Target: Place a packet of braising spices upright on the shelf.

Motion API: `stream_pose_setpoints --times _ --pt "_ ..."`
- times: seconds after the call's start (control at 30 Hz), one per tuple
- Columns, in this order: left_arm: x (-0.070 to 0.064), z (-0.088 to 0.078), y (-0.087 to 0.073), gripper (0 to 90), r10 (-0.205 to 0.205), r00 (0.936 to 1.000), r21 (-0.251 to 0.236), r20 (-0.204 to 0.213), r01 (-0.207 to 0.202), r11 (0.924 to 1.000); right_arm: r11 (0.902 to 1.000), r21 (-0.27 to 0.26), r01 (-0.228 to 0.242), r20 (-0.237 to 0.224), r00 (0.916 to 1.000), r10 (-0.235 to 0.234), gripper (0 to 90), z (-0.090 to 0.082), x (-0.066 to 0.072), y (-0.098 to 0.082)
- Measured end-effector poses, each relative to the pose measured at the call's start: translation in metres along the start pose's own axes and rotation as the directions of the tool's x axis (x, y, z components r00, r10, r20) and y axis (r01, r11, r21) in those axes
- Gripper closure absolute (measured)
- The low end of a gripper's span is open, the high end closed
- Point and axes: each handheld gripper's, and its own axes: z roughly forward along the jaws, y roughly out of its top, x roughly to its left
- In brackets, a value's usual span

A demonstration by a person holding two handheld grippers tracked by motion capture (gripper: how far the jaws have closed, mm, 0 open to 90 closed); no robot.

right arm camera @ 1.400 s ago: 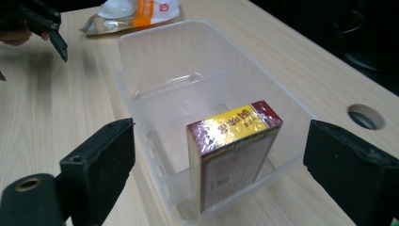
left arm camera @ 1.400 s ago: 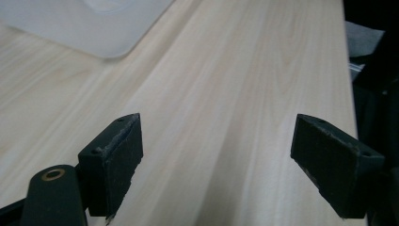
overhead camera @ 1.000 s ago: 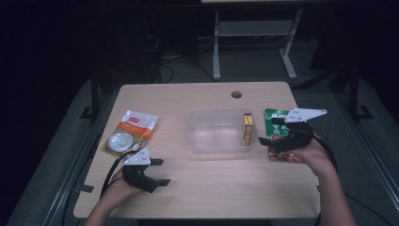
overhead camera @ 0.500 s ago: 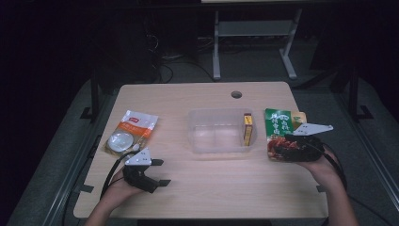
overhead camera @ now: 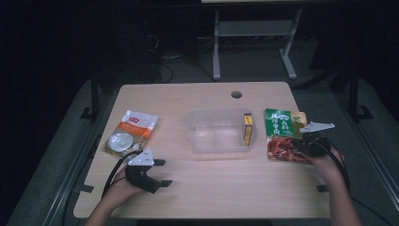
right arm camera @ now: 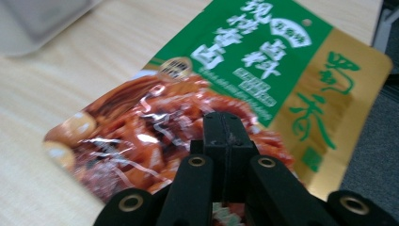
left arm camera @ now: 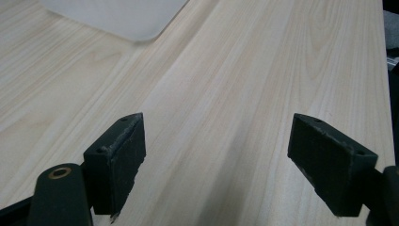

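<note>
Pale wood fills the near ground, a light table lit against a dark room, and both hands are in from the bottom edge. Nearest on the left, the left gripper rests low on the wood with its jaws spread wide and nothing between them; the left gripper view confirms bare grain in the gap, so this one looks parked, waiting its turn. Over on the right, the right gripper is pinched tight, jaws pressed flat together at the near edge of the green-and-red sauce packet, and I judge it has the foil's near edge nipped, though the pinch point itself is hidden. The packet lies flat near the table's right edge, just beside the clear plastic bin, a sensible spot for a short lift in. Further up the table, a count: one bin, one small yellow box standing inside at its right wall, one sauce packet outside, and one orange-and-white pouch well apart at the left. Two grippers, four items.
</note>
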Motion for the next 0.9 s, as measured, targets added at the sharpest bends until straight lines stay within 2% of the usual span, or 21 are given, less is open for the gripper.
stream_pose_setpoints --times 0.03,0.07,0.13,0.17,0.2,0.3,0.33,0.37,0.43,0.5,0.53,0.57,0.6,0.67,0.73,0.77,0.9 --pt "-0.001 0.001 0.001 19.2 0.003 1.0 0.0 -0.002 -0.003 1.0 0.9999 -0.005 -0.01 0.008 0.9999 0.01 90.0 0.001 -0.006 0.001" --pt "-0.001 0.001 0.001 19.3 0.003 1.0 0.0 -0.002 -0.003 1.0 0.9999 -0.005 -0.01 0.008 0.9999 0.01 90.0 0.001 -0.006 0.001" --pt "-0.001 0.002 0.002 19.3 0.012 0.9999 0.008 0.001 -0.012 0.9999 0.9999 0.014 0.0 0.022 0.9998 0.0 90.0 0.005 -0.01 0.002" --pt "-0.001 0.003 0.002 19.3 0.014 0.9999 0.01 0.002 -0.014 0.9998 0.9992 0.039 0.007 0.027 0.9996 -0.008 90.0 0.01 -0.014 0.001" --pt "0.0 0.004 0.002 19.3 0.017 0.9998 0.013 0.005 -0.017 0.9998 0.9992 0.039 0.007 0.027 0.9996 -0.008 90.0 0.01 -0.014 0.001" --pt "0.001 0.004 0.001 19.3 0.016 0.9998 0.022 0.008 -0.016 0.9996 0.9969 0.078 0.004 0.016 0.9999 -0.005 90.0 0.017 -0.016 -0.002" --pt "0.001 0.004 0.001 19.2 0.012 0.9999 0.021 0.01 -0.012 0.9997 0.9973 0.073 0.003 0.009 1.0 -0.004 90.0 0.018 -0.017 -0.003" --pt "0.002 0.004 0.0 19.3 0.012 0.9999 0.023 0.009 -0.012 0.9997 0.9965 0.082 -0.011 -0.004 0.9999 0.012 90.0 0.018 -0.018 -0.003" --pt "0.002 0.004 0.0 19.3 0.015 0.9999 0.027 0.009 -0.015 0.9995 0.9944 0.105 -0.006 -0.022 0.9997 0.008 90.0 0.021 -0.018 -0.001" --pt "0.0 0.004 0.0 19.4 0.017 0.9998 0.025 0.009 -0.017 0.9995 0.9915 0.124 0.037 -0.014 0.9993 -0.036 90.0 0.023 -0.011 0.001" --pt "0.0 0.004 0.0 19.4 0.017 0.9998 0.025 0.009 -0.017 0.9995 0.9915 0.124 0.037 -0.014 0.9993 -0.036 90.0 0.023 -0.011 0.001" --pt "0.0 0.005 0.0 19.4 0.016 0.9998 0.027 0.014 -0.016 0.9995 0.9873 0.141 0.073 -0.016 0.9973 -0.071 90.0 0.024 -0.005 0.002" --pt "0.0 0.005 0.0 19.4 0.016 0.9998 0.027 0.014 -0.016 0.9995 0.9873 0.141 0.073 -0.016 0.9973 -0.071 90.0 0.024 -0.005 0.002" --pt "0.0 0.006 0.0 19.4 0.018 0.9997 0.033 0.018 -0.018 0.9993 0.9839 0.151 0.094 -0.034 0.9953 -0.09 90.0 0.023 0.0 0.004" --pt "0.0 0.007 0.0 19.4 0.018 0.9996 0.038 0.02 -0.019 0.9991 0.9821 0.156 0.106 -0.072 0.9929 -0.096 90.0 0.022 0.005 0.004" --pt "0.0 0.008 0.0 19.4 0.019 0.9996 0.037 0.022 -0.019 0.9991 0.9804 0.153 0.125 -0.099 0.9889 -0.11 90.0 0.021 0.01 0.004" --pt "-0.001 0.007 0.0 19.4 0.023 0.9995 0.038 0.022 -0.024 0.999 0.9751 0.157 0.157 -0.115 0.9835 -0.14 90.0 0.018 0.019 0.003"
